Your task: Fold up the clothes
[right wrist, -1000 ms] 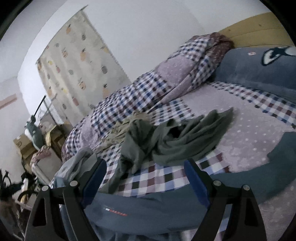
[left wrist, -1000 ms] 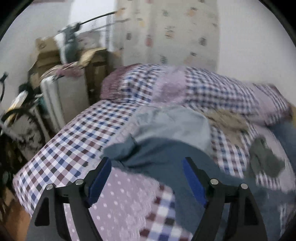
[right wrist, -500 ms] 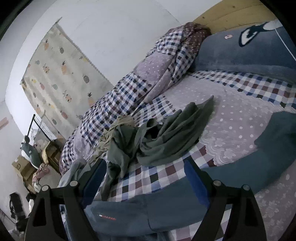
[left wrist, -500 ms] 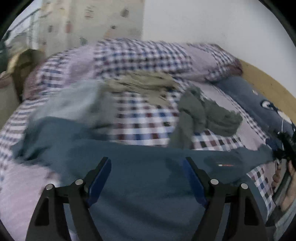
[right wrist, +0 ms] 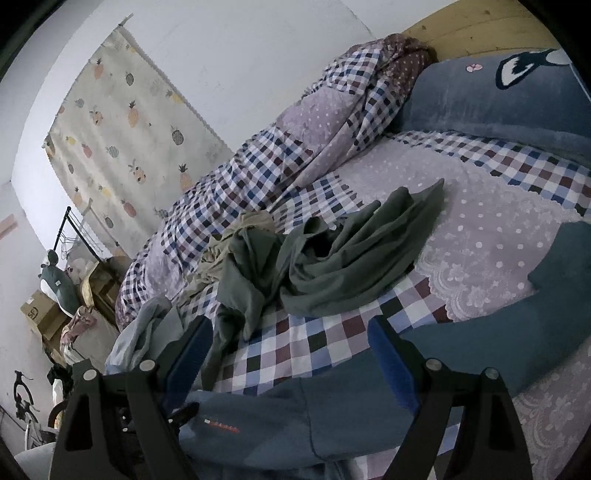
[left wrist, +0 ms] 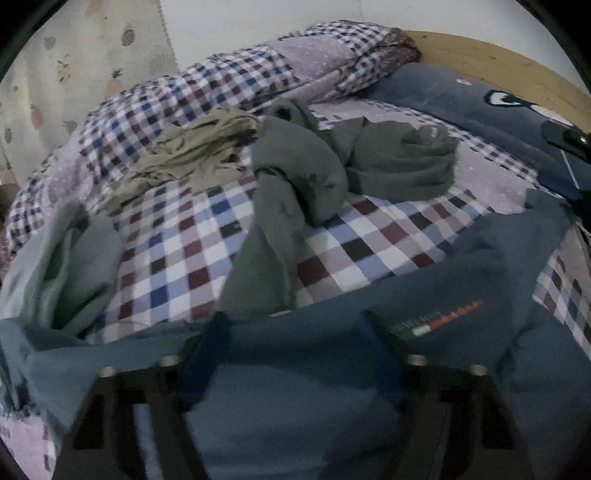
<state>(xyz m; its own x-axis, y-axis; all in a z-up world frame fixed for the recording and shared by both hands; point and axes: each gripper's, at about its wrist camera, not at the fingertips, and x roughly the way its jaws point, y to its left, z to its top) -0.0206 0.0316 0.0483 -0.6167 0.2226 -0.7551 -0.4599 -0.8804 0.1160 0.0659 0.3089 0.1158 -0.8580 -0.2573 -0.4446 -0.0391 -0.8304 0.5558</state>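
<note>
A dark blue top [left wrist: 461, 280] with a small striped logo lies spread over the near side of the bed. My left gripper [left wrist: 295, 332] hovers over it, open, with nothing held between its fingers. The same blue top [right wrist: 332, 406] fills the bottom of the right wrist view, one sleeve running to the right. My right gripper [right wrist: 291, 332] stands open above its upper edge. Farther back lie a crumpled green garment [left wrist: 314, 173] [right wrist: 351, 258], a beige one [left wrist: 192, 147] [right wrist: 236, 240] and a pale grey-blue one [left wrist: 66, 258] [right wrist: 147, 332].
A checked quilt [right wrist: 277, 173] is rolled along the wall side of the bed [left wrist: 369, 236]. A navy pillow [right wrist: 498, 103] leans on the wooden headboard [right wrist: 480, 26]. Boxes and clutter [right wrist: 48, 314] stand past the bed's foot, by a fruit-print curtain [right wrist: 122, 122].
The left wrist view has swung right, from the bed's foot corner toward the pile of clothes and the headboard. The right gripper has shifted only slightly. Both stay open.
</note>
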